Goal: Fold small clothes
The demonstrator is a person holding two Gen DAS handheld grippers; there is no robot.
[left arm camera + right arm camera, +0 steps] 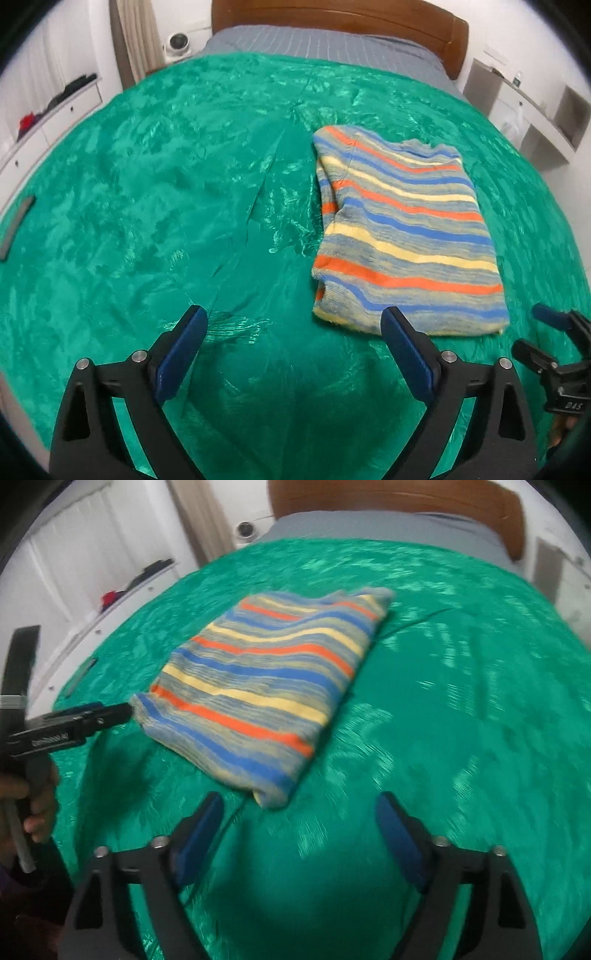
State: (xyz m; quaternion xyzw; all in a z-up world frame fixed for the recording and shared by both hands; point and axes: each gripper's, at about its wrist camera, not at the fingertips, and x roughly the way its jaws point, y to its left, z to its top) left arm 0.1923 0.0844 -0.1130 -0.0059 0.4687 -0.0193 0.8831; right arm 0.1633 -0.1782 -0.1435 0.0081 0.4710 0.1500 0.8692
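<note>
Both jaws stand wide apart and empty: left gripper (pixel 293 328) and right gripper (pixel 299 812) hover over the green blanket (pixel 147 184). Folded, the striped sweater (pixel 402 236) lies toward the bed's right side. Risk: a finger could snag a near corner and drag the fold loose.

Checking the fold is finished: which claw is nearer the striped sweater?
Left claw: one finger beside the striped sweater near edge. Right claw sits just off its near corner; both open.

Both the left hand-held gripper (pixel 295 321) and right hand-held gripper (pixel 299 805) tilt downward, jaws spread wide, empty.
</note>
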